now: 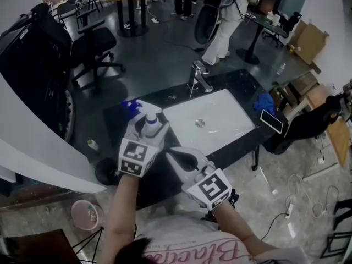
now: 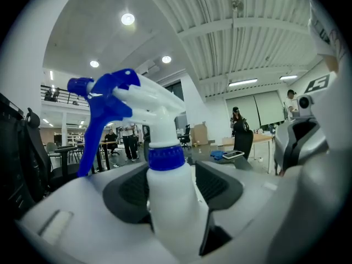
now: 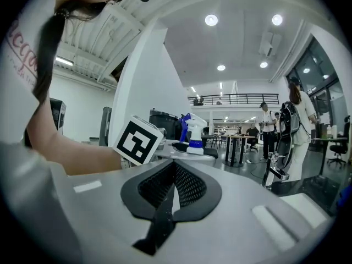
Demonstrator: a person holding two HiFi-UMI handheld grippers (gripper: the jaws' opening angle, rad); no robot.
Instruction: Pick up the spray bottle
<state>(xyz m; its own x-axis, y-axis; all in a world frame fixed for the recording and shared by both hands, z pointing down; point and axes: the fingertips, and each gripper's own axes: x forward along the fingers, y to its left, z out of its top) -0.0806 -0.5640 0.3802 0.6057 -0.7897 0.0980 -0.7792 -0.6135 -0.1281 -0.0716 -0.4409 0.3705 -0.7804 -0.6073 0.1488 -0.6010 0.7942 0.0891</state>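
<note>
At the left end of the black counter (image 1: 242,87), just beside the white basin (image 1: 220,117): left gripper (image 1: 147,132) with jaws spread wide around the upright spray bottle (image 2: 168,202), pads (image 2: 220,183) apart from it. Looks like the approach step, grip not yet made. Calls next for squeezing onto the body below the blue collar (image 2: 165,157), then lifting straight. Right gripper (image 3: 171,188) pinched closed on nothing, near the counter's front edge. Smooth, rounded white plastic bottle; glossy blue trigger (image 2: 93,131); ribbed, dark, rubbery pads.
</note>
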